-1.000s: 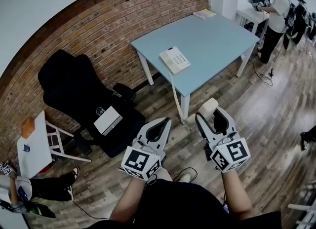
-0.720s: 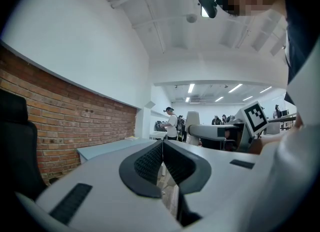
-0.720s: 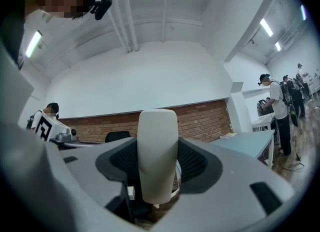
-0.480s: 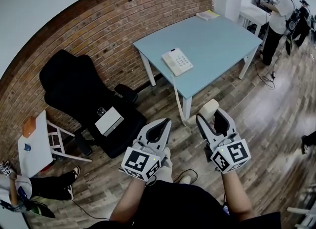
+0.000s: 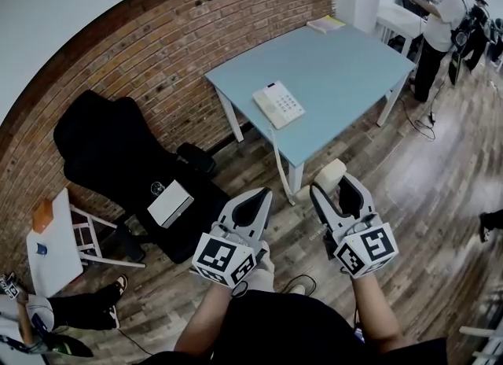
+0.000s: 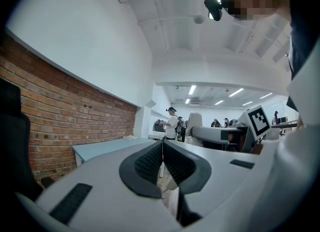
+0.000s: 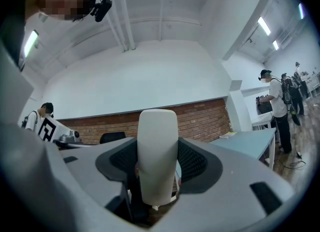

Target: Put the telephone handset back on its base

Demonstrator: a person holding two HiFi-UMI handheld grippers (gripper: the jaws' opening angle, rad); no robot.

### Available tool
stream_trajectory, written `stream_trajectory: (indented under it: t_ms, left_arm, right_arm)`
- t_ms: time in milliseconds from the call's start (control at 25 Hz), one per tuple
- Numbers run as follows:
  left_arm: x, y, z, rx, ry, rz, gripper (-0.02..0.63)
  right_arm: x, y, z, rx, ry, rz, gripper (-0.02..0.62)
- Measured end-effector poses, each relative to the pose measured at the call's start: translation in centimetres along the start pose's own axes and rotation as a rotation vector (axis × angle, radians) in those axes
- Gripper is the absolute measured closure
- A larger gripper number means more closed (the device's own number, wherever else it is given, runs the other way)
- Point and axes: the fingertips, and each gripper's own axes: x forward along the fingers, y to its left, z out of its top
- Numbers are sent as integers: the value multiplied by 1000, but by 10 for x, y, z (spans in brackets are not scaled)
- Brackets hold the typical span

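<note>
**Handset in right gripper, base still well off**

The handset [image 5: 332, 171] sits upright between your right gripper's [image 5: 334, 186] jaws. The right gripper view shows both pads clamped on its sides, with the cream body [image 7: 157, 151] sticking out past the tips. The grip looks square, with no tilt that I can see.

The cord [image 5: 280, 168] hangs off the table edge towards the handset. Its lower end is hard to follow.

The base [image 5: 278, 105] is on the blue table [image 5: 338, 57], near the front edge with the keypad up. It's well apart from the handset. The cradle side is too small to read from here.

Your left gripper [image 5: 259, 196] is closed on nothing, and its pads meet in its own view [image 6: 162, 148]. It's held low beside the right one.

Change over the last second:
- Both grippers keep the same pose in the head view.
- The table and base have slid slightly down and left, and the black chair [image 5: 110, 151] has gone further left.
- That reads as your head or body shifting, not your arms reaching.

My read is that the carry has barely started. You need to close in on the table, then line the handset up over the cradle. Watch the cord, which could snag the table edge or tug the base as you come in.
</note>
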Motion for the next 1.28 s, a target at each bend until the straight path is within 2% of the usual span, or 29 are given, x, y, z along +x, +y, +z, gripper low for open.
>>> stream_trajectory:
  t_ms: [240, 800, 1280]
  left_arm:
    - [29, 26, -3, -36, 7, -11, 595]
    - [89, 82, 10, -45, 23, -34, 595]
    - [103, 140, 17, -61, 24, -58, 595]
  right_arm:
    - [26, -19, -3, 10, 7, -19, 348]
    - [96, -53, -8, 22, 42, -32, 348]
    - [156, -55, -8, 10, 52, -57, 348]
